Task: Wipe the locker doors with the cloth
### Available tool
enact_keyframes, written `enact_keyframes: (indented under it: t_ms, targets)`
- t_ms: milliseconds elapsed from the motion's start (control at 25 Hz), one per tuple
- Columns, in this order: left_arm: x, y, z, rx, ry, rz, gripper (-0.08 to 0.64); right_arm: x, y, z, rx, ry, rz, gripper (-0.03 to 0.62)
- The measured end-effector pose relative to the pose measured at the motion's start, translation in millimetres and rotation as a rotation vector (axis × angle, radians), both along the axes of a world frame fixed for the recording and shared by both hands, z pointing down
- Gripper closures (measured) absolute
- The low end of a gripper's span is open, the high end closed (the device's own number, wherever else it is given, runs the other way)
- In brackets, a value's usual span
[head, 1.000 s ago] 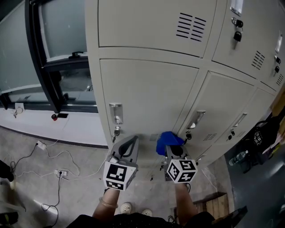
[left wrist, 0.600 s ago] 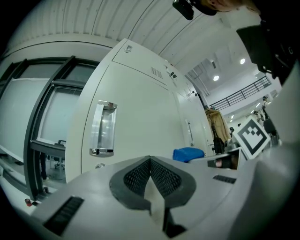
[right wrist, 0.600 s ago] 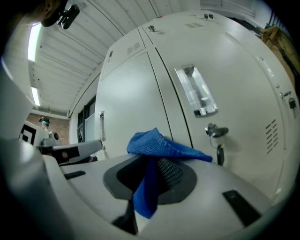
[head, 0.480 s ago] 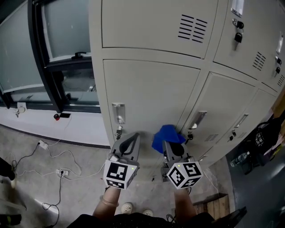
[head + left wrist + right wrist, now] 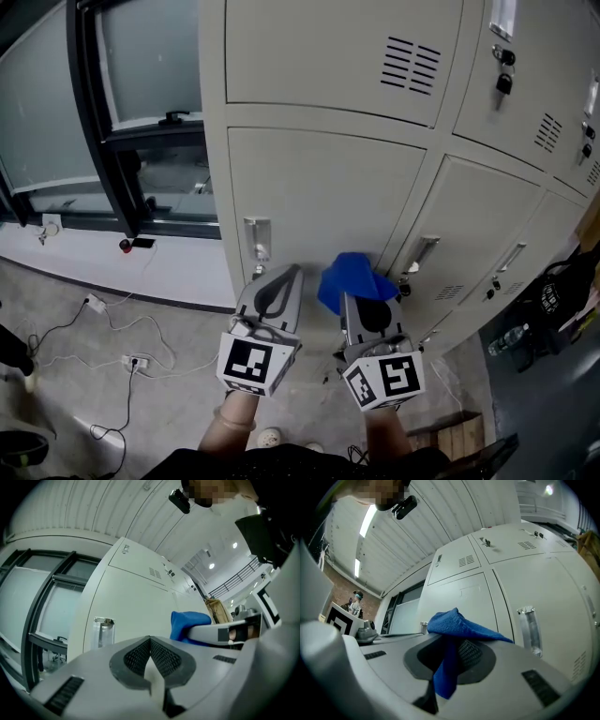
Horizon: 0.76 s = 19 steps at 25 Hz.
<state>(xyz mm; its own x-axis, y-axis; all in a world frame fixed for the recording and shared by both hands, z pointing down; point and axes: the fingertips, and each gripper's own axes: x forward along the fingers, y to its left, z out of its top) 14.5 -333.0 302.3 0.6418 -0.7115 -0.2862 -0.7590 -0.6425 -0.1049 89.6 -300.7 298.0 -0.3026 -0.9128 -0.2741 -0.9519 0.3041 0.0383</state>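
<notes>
Setting: bank of pale grey lockers (image 5: 441, 56) beside a dark-framed window (image 5: 141, 103); loose cables (image 5: 103, 323) on the floor below.

Item 1, cloth (image 5: 352, 279): blue, bunched, pinched by one fold. It is held up just in front of the lower part of the left locker door (image 5: 319, 187); contact with the door cannot be confirmed.

Item 2, right gripper (image 5: 360, 302): jaws clamped on the cloth, most of which flops loose over the tips.

Item 3, left gripper (image 5: 287, 274): jaws together, nothing between them, close beside the right one.

Item 4, door handle (image 5: 257, 239) with a lock beneath; the neighbouring door's handle (image 5: 422, 253) is just right of the cloth.

Hazards, as judged:
- The small pinch may let the cloth slip out when it is dragged under pressure.
- Loose folds may catch on a handle or lock.
- If the cloth folds aside, bare jaw tips could scrape the paint.
</notes>
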Motion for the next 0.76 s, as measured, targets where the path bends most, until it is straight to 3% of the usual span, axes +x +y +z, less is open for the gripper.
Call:
enact_keyframes:
  t_ms: [760]
  targets:
    - [0.7,-1.4,7.7,-0.009,-0.038,0.014,0.554,1.1,-5.7,5.1,-0.013,-0.039,0.021,0.535]
